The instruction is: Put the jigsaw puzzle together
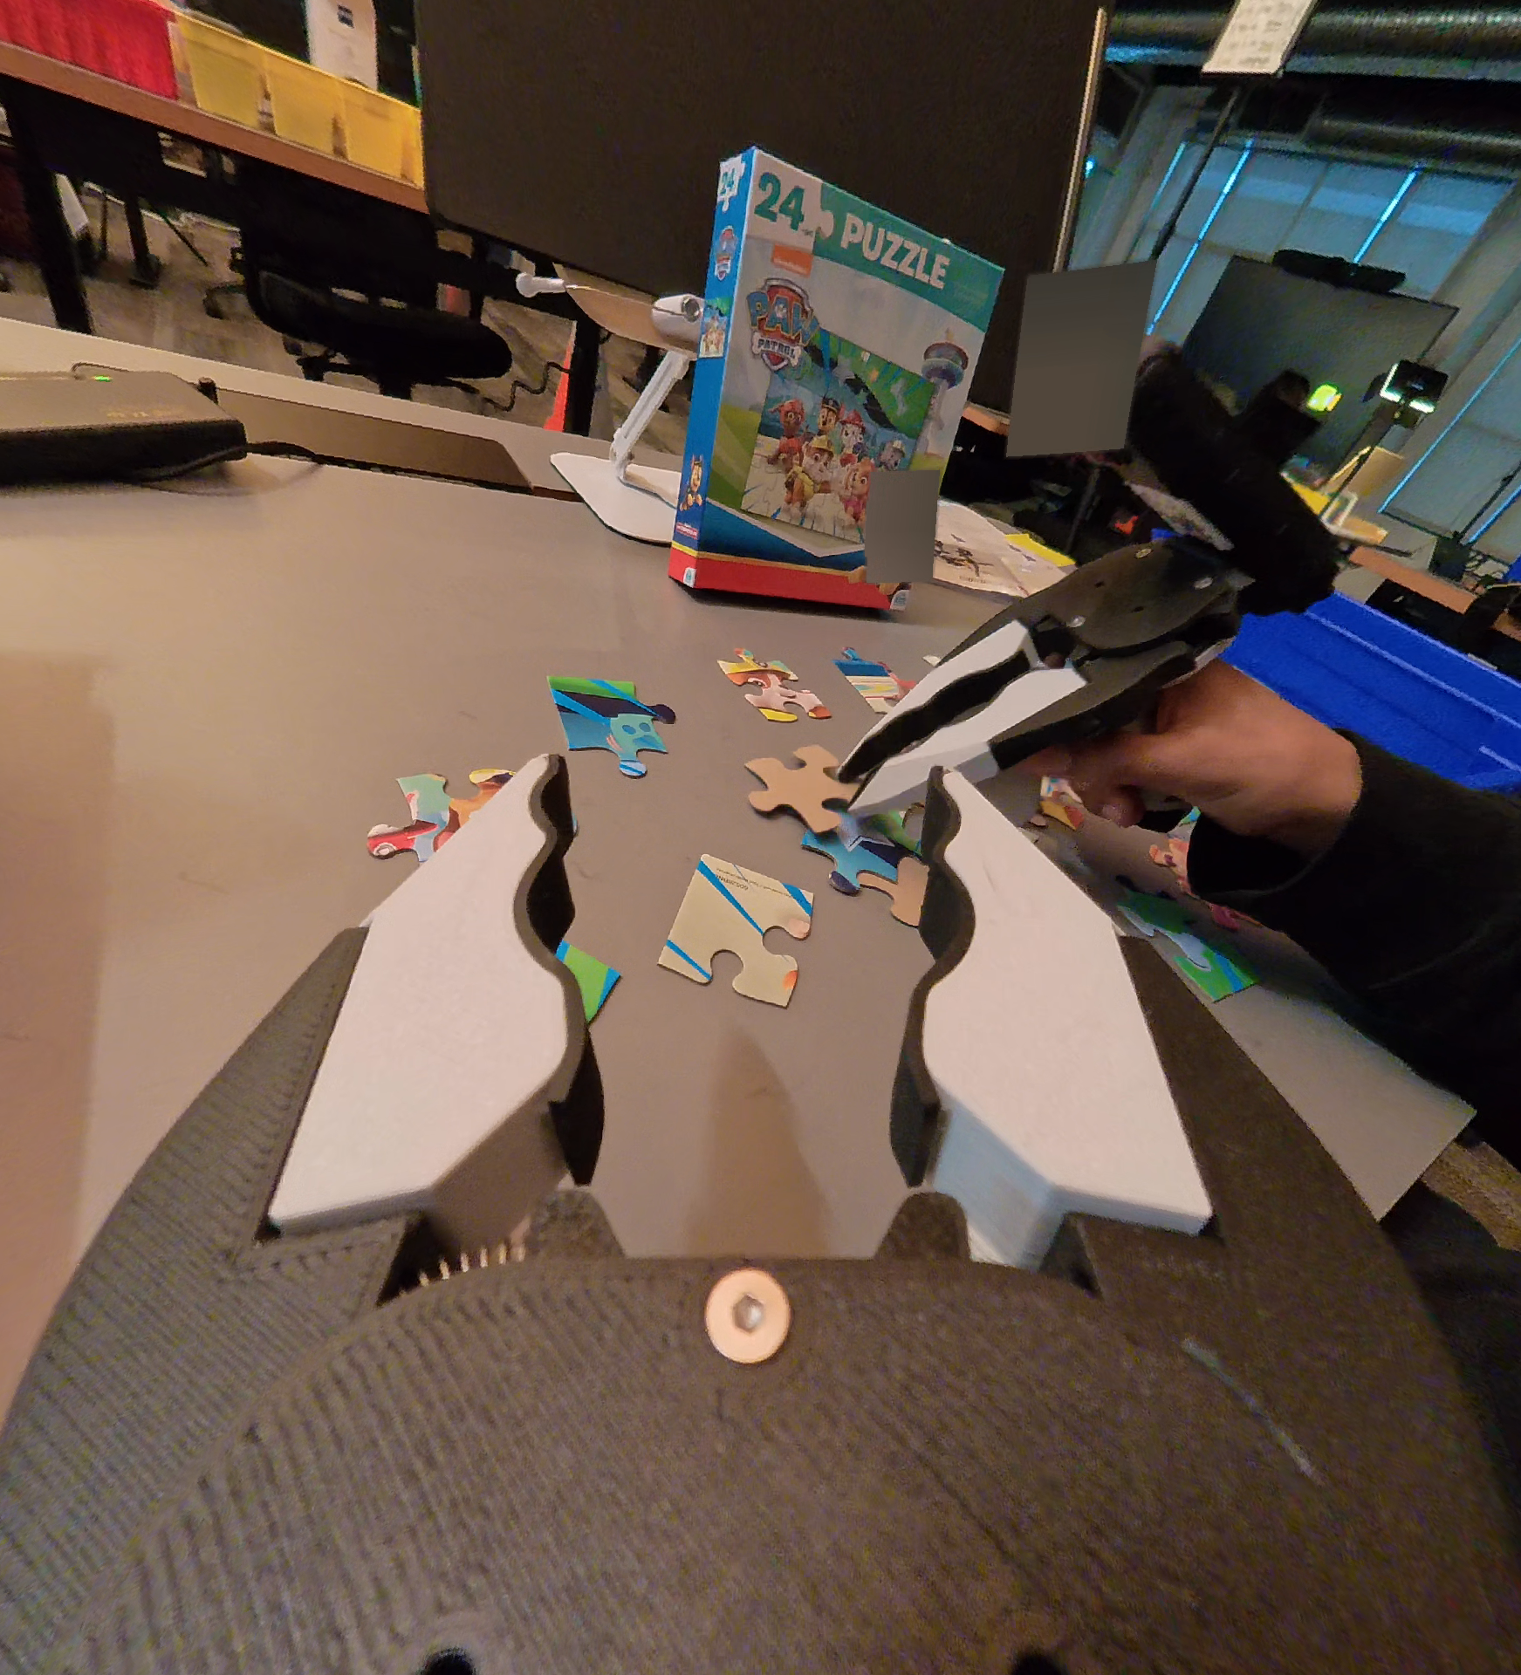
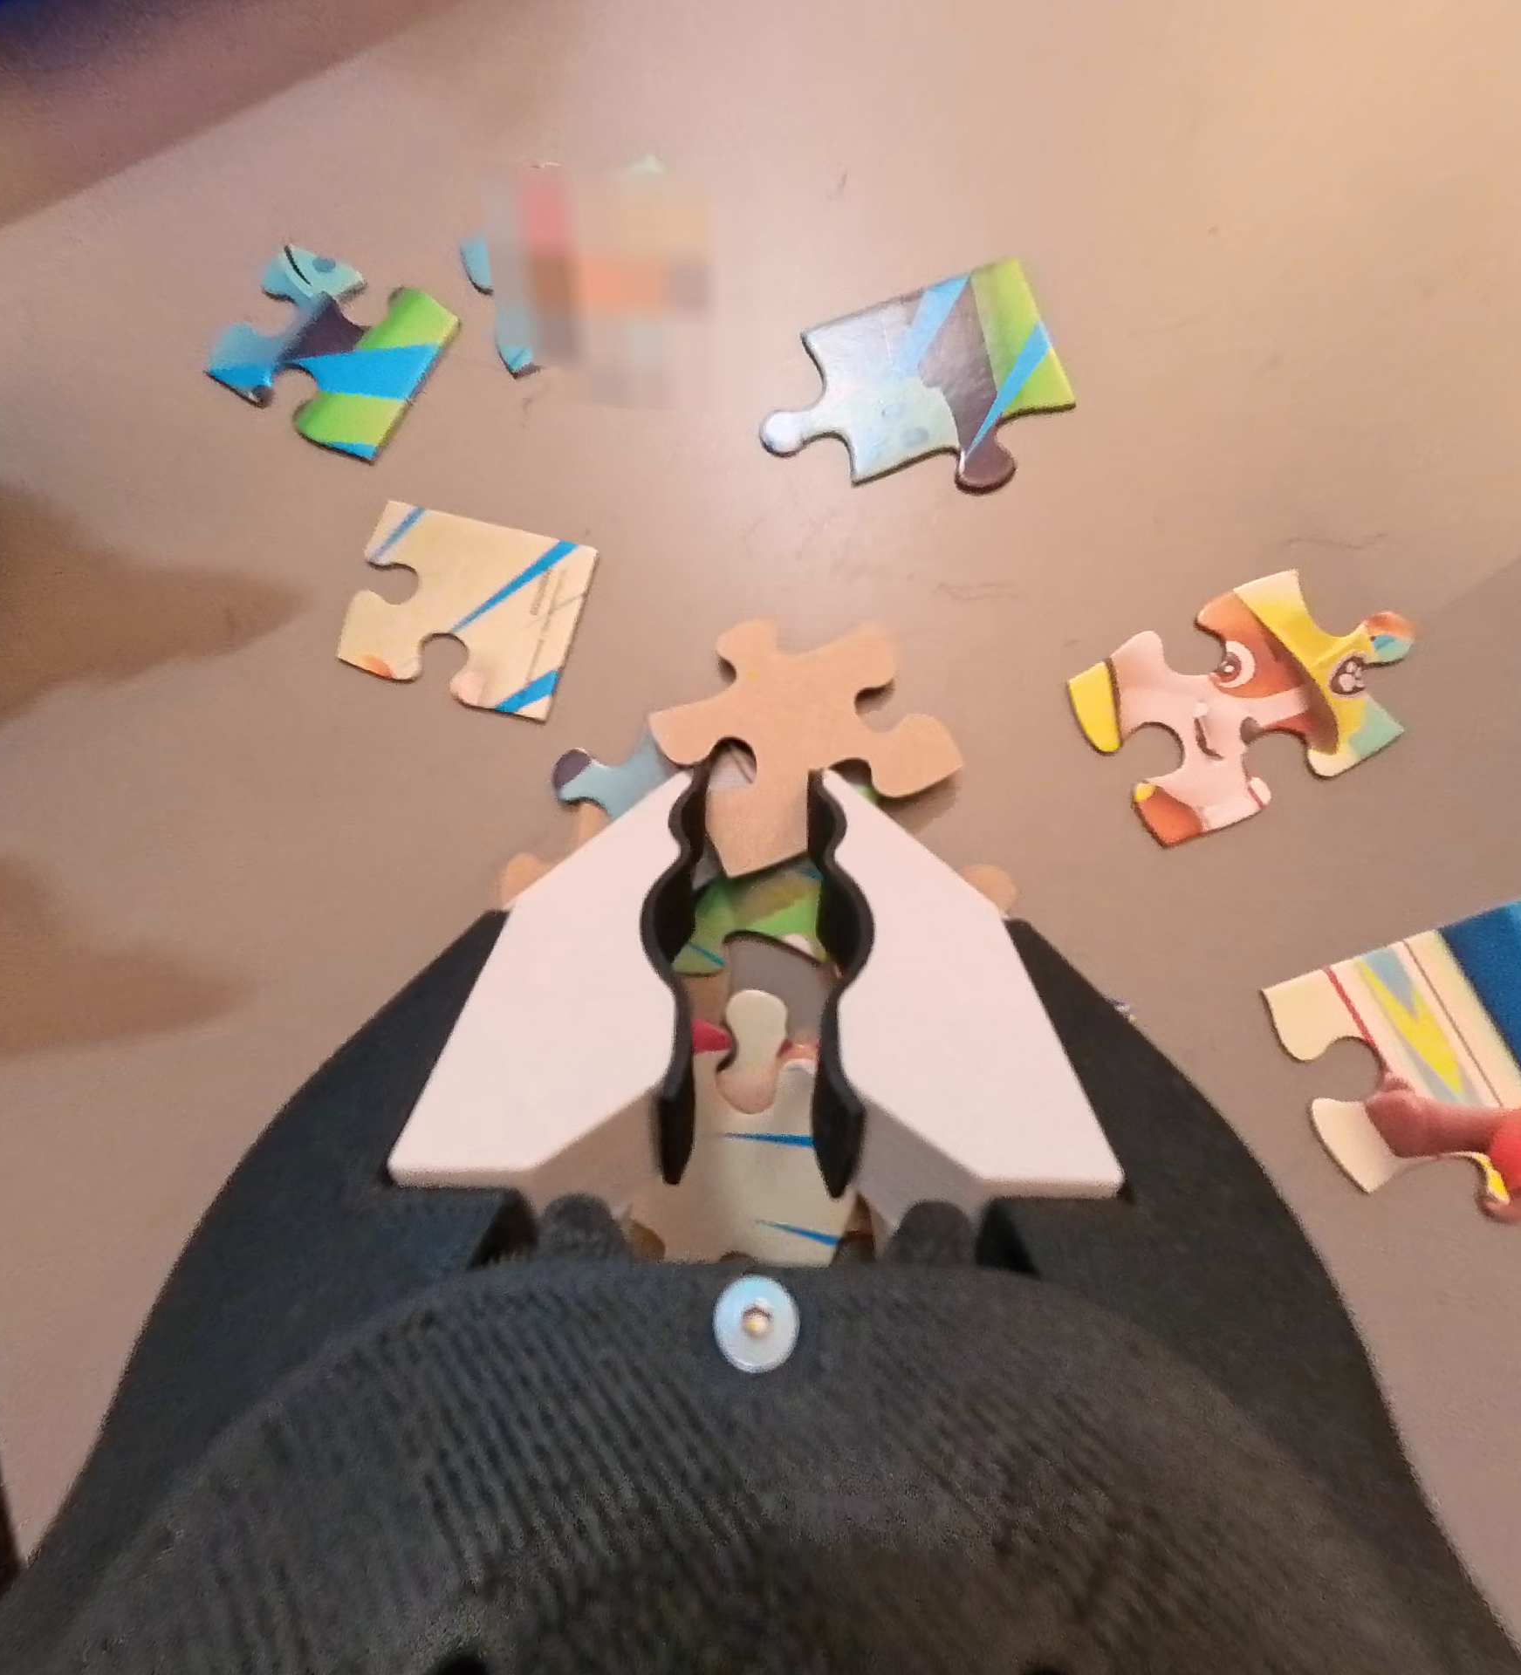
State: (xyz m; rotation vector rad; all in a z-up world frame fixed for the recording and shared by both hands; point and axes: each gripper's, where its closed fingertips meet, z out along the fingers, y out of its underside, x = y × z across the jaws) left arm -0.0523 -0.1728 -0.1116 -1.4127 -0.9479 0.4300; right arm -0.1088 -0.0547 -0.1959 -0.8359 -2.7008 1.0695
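Brown puzzle piece (image 2: 797,716), plain cardboard back up, four-lobed, one tab clamped between right tongs (image 2: 756,798), raised over blue-green piece (image 2: 611,779) on grey bench (image 2: 1101,227). Cream corner piece (image 2: 466,607) seen just beside brown piece. Left tongs (image 1: 747,789) held wide apart, bare.

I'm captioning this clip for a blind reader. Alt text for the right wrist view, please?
The right gripper pinches one tab of a plain brown puzzle piece between its fingertips, above a grey table scattered with colourful puzzle pieces.
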